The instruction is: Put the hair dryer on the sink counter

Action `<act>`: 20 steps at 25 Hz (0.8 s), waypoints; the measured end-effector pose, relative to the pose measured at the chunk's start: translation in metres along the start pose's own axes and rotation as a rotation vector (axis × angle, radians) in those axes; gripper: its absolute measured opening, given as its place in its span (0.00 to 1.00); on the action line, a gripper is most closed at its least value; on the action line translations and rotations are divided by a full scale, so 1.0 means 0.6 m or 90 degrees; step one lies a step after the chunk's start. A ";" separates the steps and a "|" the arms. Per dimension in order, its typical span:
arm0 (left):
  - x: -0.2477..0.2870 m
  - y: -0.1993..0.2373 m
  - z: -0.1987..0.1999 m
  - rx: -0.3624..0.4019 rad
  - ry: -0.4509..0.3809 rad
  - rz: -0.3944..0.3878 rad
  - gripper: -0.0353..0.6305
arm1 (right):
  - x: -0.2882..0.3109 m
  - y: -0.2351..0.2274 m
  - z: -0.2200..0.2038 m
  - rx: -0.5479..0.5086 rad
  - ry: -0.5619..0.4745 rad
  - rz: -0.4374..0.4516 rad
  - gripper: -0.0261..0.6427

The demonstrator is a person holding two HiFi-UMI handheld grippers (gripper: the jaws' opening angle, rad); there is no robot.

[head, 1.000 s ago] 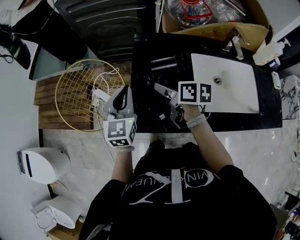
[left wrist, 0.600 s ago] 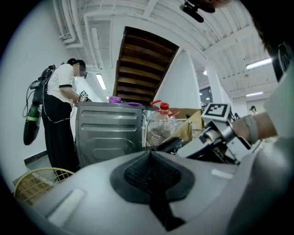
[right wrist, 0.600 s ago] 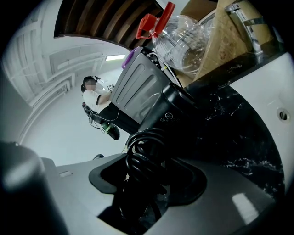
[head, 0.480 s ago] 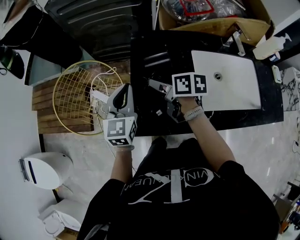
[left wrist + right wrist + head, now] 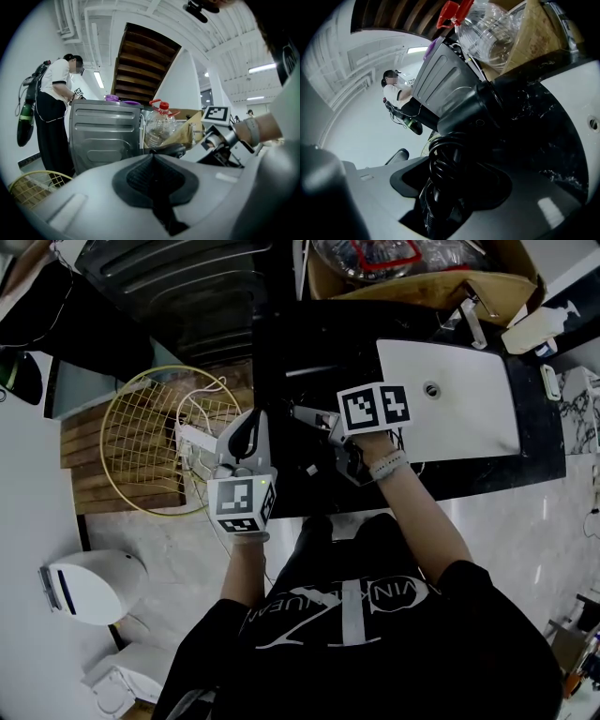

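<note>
The black hair dryer (image 5: 473,112) shows in the right gripper view with its coiled cord (image 5: 443,164) between the jaws. My right gripper (image 5: 454,173) is shut on it. In the head view that gripper (image 5: 303,414) hangs over the black sink counter (image 5: 281,474), left of the white basin (image 5: 459,409); the dryer's dark body (image 5: 309,376) hardly stands out against the counter. My left gripper (image 5: 251,423) is off the counter's left edge, beside the wire basket (image 5: 141,437). Its pads (image 5: 140,173) meet with nothing between them.
A cardboard box with a clear plastic bottle (image 5: 412,268) stands behind the counter, next to a grey appliance (image 5: 187,282). A faucet (image 5: 473,320) and a soap dispenser (image 5: 534,324) sit by the basin. A white cable (image 5: 192,437) lies in the basket. A person (image 5: 54,108) stands beyond.
My right gripper has shifted a little left and farther over the counter with the hair dryer. The left gripper has stayed nearly still.
</note>
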State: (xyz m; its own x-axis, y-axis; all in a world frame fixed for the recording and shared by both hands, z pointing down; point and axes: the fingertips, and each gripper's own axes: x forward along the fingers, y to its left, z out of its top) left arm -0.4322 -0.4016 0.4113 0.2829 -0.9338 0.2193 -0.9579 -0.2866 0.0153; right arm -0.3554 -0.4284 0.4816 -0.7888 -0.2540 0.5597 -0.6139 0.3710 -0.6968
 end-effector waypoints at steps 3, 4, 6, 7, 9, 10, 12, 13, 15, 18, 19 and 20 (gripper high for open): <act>0.003 -0.005 -0.002 -0.001 0.003 -0.005 0.05 | 0.000 -0.004 -0.004 -0.010 0.009 -0.011 0.46; 0.003 -0.007 -0.002 -0.001 0.003 -0.008 0.05 | 0.000 -0.005 -0.006 -0.013 0.013 -0.014 0.46; 0.004 -0.011 -0.002 -0.002 0.001 -0.013 0.05 | -0.001 -0.008 -0.010 -0.026 0.019 -0.023 0.46; 0.005 -0.011 -0.001 -0.003 0.001 -0.015 0.05 | -0.002 -0.008 -0.009 -0.033 0.021 -0.027 0.46; 0.007 -0.013 -0.002 -0.003 0.000 -0.018 0.05 | -0.003 -0.008 -0.009 -0.045 0.024 -0.032 0.46; 0.007 -0.014 -0.003 -0.003 0.001 -0.020 0.05 | -0.004 -0.008 -0.009 -0.049 0.025 -0.033 0.46; 0.008 -0.015 -0.005 -0.004 0.003 -0.023 0.05 | -0.008 -0.009 -0.010 -0.058 0.023 -0.036 0.46; 0.008 -0.015 -0.006 -0.005 0.004 -0.023 0.05 | -0.010 -0.009 -0.010 -0.063 0.020 -0.037 0.46; 0.007 -0.014 -0.010 -0.012 0.006 -0.024 0.05 | -0.017 -0.006 -0.009 -0.071 0.011 -0.037 0.46; 0.006 -0.014 -0.012 -0.021 0.005 -0.026 0.05 | -0.031 0.000 -0.003 -0.074 -0.013 -0.027 0.45; 0.006 -0.014 -0.009 -0.020 0.004 -0.025 0.05 | -0.036 0.002 -0.001 -0.075 -0.020 -0.023 0.45; 0.007 -0.015 -0.008 -0.019 0.004 -0.025 0.05 | -0.041 0.003 -0.001 -0.077 -0.028 -0.021 0.45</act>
State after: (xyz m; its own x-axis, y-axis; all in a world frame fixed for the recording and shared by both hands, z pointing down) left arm -0.4225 -0.4017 0.4164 0.3203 -0.9206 0.2233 -0.9471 -0.3166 0.0532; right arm -0.3369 -0.4213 0.4668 -0.7703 -0.3059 0.5596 -0.6337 0.4658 -0.6176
